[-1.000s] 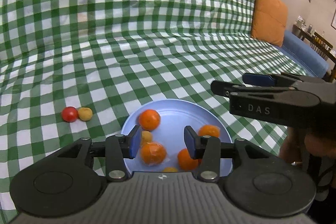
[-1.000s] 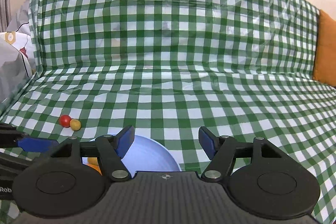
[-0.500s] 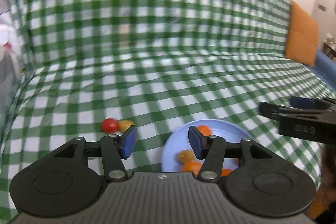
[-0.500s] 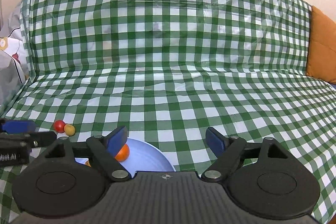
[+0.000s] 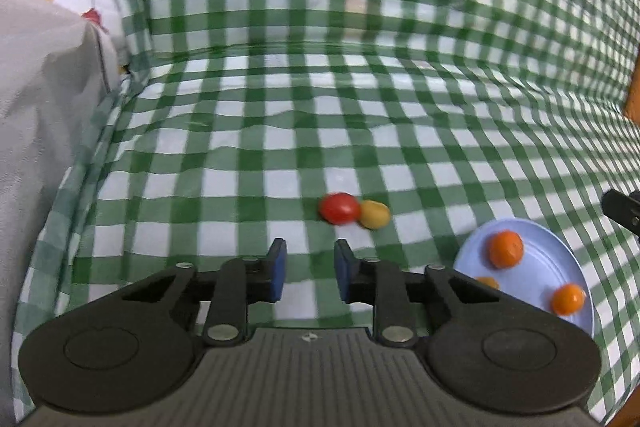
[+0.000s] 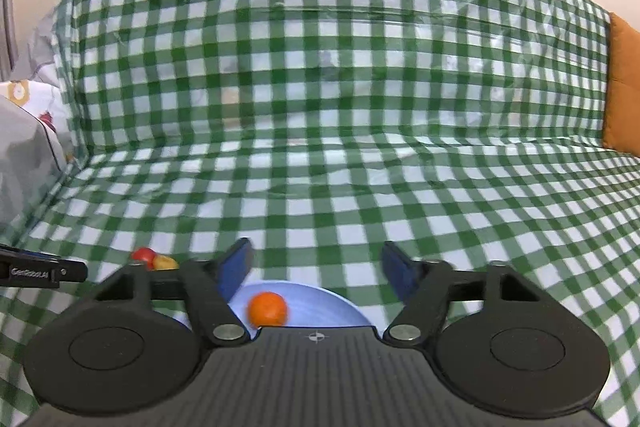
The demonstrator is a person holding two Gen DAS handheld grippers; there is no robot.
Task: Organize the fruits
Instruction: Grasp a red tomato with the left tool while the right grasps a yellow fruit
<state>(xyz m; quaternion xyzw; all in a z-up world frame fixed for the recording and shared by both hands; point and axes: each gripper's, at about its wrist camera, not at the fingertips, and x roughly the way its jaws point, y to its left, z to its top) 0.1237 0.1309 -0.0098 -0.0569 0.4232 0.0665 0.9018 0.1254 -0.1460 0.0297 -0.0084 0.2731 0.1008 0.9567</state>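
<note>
Now the left gripper (image 5: 307,269) is open and empty, aimed at the red fruit (image 5: 338,208) and yellow fruit (image 5: 374,214), which touch on the cloth (image 5: 280,131) left of the plate (image 5: 560,263). A second ago it hung over the plate. The right gripper (image 6: 316,267) waits open above the plate's oranges (image 6: 267,308).

The plate (image 6: 340,311) lay mostly hidden behind the right gripper's body in the right view, and the left gripper (image 5: 308,273) covered its near-left rim in the left view. A third orange fruit (image 5: 488,283) peeked half out there. The tomatoes (image 5: 339,209) looked blurred.
</note>
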